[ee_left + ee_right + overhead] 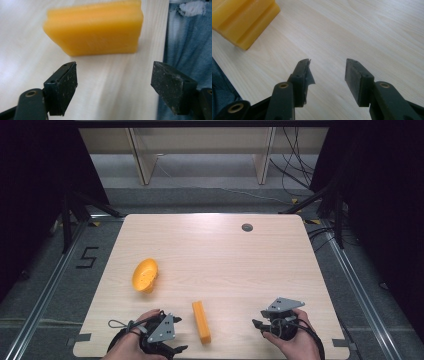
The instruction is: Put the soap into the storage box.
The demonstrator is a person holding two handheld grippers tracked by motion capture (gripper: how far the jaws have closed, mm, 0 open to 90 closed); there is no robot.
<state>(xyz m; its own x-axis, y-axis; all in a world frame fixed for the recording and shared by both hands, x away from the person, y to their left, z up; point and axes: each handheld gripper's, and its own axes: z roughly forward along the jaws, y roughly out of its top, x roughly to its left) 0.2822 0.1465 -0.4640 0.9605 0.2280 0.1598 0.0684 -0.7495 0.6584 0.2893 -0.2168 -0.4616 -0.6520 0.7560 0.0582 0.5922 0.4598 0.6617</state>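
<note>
Pale wood covered the top of the desk, which stood on a grey floor with dark curtains at both sides. Near the front edge lay a long yellow block, pointing away from the person. An orange bowl sat tipped on its side, further back and to the left. A small grey round cap was set into the desk near the far edge.

Left of the block, the left claw was held in a hand. Its jaws stood wide apart with nothing between them, and in the left gripper view the block lay just ahead of them.

Off to the right of the block, the right claw was held in the other hand. Its jaws were open too and held nothing. They pointed left toward the block, with bare desk under them.
</note>
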